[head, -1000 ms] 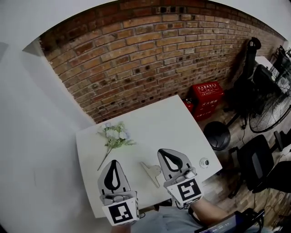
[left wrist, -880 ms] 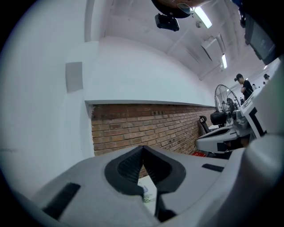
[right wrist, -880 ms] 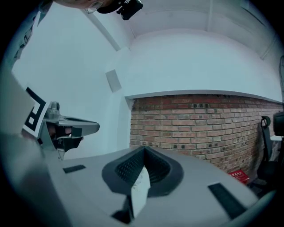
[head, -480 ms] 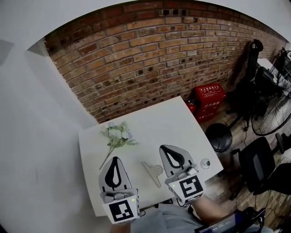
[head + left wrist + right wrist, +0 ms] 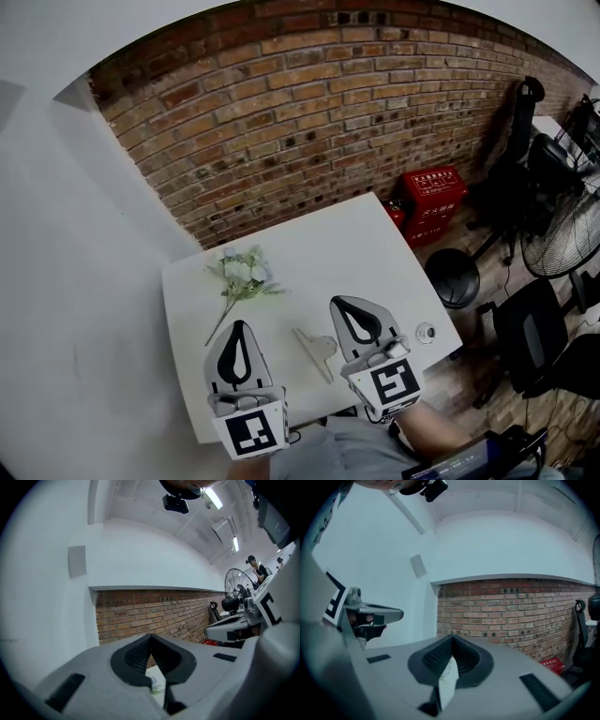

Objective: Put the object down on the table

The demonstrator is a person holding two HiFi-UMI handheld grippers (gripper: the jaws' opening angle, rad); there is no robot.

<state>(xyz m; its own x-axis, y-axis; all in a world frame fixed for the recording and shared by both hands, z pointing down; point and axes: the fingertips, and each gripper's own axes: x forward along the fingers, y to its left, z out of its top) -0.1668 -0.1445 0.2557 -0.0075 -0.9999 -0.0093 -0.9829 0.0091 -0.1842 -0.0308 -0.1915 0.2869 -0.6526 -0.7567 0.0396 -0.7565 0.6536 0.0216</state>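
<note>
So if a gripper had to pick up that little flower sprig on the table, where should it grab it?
By the bare stem, not the blooms. The flower sprig lies flat on the table, its thin stem pointing toward the near left, closest to the left gripper. It is probably best to come straight down from above, jaws open across the stem.

Office, brick wall (image 5: 309,112), office chairs (image 5: 525,333), standing fan (image 5: 562,234)
</note>
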